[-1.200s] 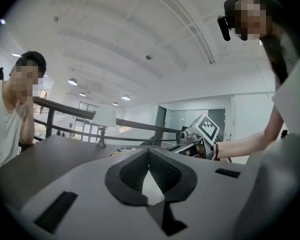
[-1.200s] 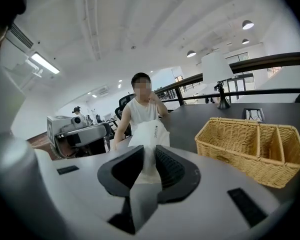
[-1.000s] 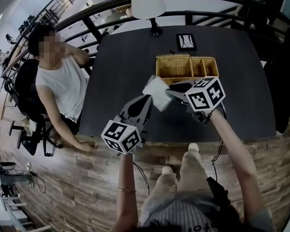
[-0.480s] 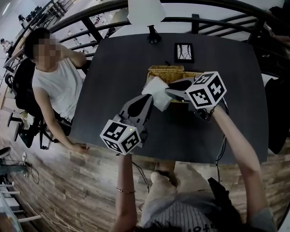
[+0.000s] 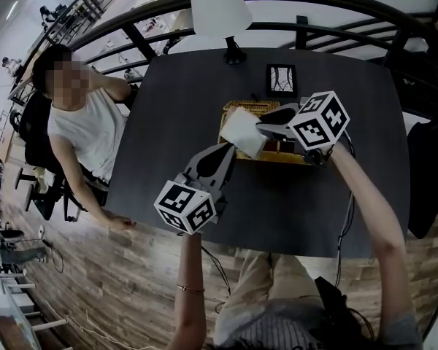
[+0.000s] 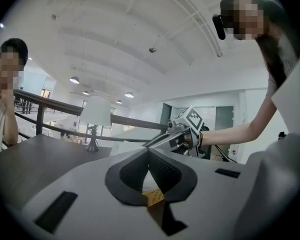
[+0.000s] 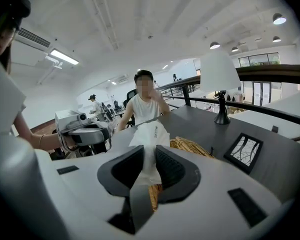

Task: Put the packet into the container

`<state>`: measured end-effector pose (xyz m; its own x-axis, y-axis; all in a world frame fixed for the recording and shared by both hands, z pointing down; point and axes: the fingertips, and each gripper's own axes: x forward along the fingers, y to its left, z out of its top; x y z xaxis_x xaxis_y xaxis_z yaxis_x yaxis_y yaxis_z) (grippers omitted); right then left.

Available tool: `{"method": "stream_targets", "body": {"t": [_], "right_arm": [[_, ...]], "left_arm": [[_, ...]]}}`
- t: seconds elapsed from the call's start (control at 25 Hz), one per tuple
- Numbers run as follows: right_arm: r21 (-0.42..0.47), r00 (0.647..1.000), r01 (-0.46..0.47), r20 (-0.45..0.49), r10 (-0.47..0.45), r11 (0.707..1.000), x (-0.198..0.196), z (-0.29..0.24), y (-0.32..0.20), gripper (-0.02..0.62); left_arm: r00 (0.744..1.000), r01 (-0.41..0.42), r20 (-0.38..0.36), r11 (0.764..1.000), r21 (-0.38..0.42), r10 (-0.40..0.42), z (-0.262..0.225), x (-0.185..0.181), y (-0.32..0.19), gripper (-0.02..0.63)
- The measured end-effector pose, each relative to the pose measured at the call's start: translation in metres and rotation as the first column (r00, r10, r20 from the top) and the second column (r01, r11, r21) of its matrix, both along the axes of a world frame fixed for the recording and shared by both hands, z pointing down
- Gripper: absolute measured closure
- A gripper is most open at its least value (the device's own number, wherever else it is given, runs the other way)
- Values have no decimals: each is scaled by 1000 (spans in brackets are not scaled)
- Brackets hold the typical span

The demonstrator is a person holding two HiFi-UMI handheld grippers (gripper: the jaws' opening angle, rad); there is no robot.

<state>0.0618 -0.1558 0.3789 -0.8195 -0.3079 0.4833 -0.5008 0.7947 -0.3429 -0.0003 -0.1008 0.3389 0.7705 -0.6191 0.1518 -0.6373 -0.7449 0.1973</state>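
The right gripper (image 5: pixel 263 128) has swung the packet (image 5: pixel 242 132) forward. A second ago it hung short of the container (image 5: pixel 241 106); now it hovers over the left end of that wicker container, and the left gripper (image 5: pixel 226 150) has trailed along behind, above the dark worktop (image 5: pixel 175 100). The packet is white and thin, and by the look of it light and soft. It seems to be a film wrapper that would buckle rather than resist, maybe a touch slick too, so a pinch across a flat edge looks like the sensible hold. Squeeze the middle and it would likely just crumple. An edge pinch is what we have: in the right gripper view the fingers (image 7: pixel 172 168) are clamped on the packet's near edge. The rest of it juts out past the tips, unsupported, above the basket weave. The left gripper's fingers (image 6: pixel 165 171) are closed tip to tip with nothing between them. They sit just behind and below the packet and, as far as I can tell, do not touch it. The packet is up in the air, not yet in the container.
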Motion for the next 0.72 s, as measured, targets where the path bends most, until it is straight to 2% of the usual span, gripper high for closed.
{"method": "stream_targets", "body": {"t": [0.32,0.48,0.72], "right_arm": [[1,992,84,-99,-83,996,9,29,-32,511],[3,967,156,-202,-153,988,7,49,-37,511],[-31,920,266,-290,-263,964,-6,72,-35,511]], "left_arm": [[1000,-18,9,998,-61,19,29,7,-33,598],[1000,-15,-11,996,-85,14,35,7,-39,598],[1000,-27,-1,994,-107,27,41,8,-39,598]]}}
